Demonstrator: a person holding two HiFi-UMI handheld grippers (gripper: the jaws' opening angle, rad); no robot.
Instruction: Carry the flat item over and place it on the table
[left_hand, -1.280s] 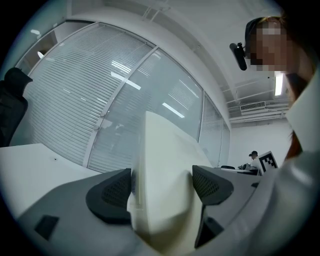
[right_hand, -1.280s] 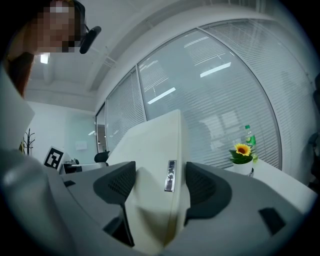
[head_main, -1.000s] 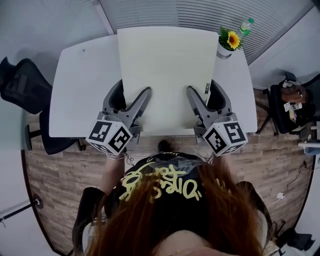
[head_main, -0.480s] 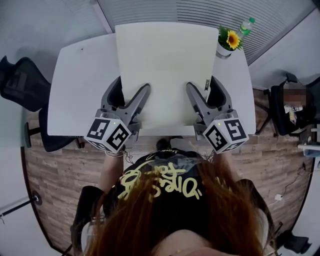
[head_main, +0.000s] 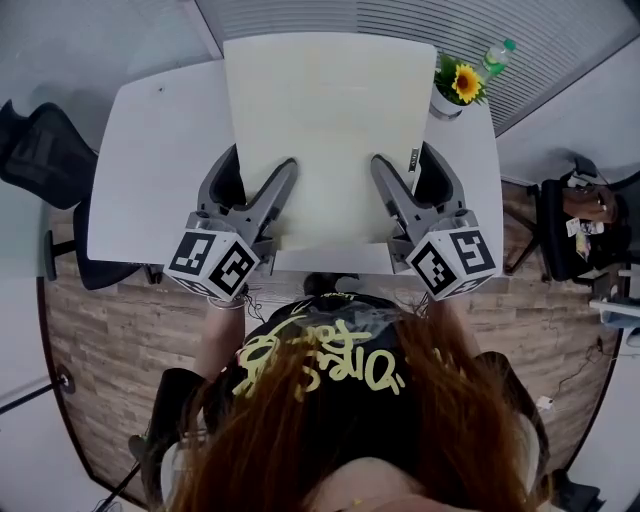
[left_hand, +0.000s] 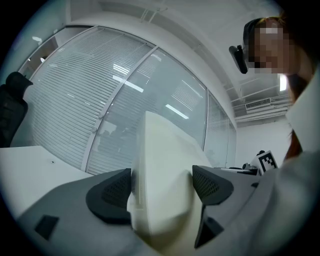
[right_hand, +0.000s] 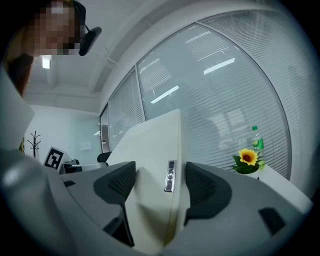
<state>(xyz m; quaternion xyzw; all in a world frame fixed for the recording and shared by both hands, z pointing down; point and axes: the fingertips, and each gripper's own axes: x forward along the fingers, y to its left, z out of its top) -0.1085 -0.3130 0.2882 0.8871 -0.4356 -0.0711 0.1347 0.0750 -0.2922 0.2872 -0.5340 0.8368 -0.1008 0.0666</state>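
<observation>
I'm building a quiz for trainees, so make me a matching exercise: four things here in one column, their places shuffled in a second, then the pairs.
1 cream board
2 sunflower pot
3 green bottle
4 black chair

A far right corner of the table, beside the board
B left of the table
C between the jaws of left gripper and right gripper
D just behind the sunflower

Pairs: 1-C, 2-A, 3-D, 4-B

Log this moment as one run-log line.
left gripper: shut on cream board | right gripper: shut on cream board | cream board: held over table | sunflower pot: table's far right corner
</observation>
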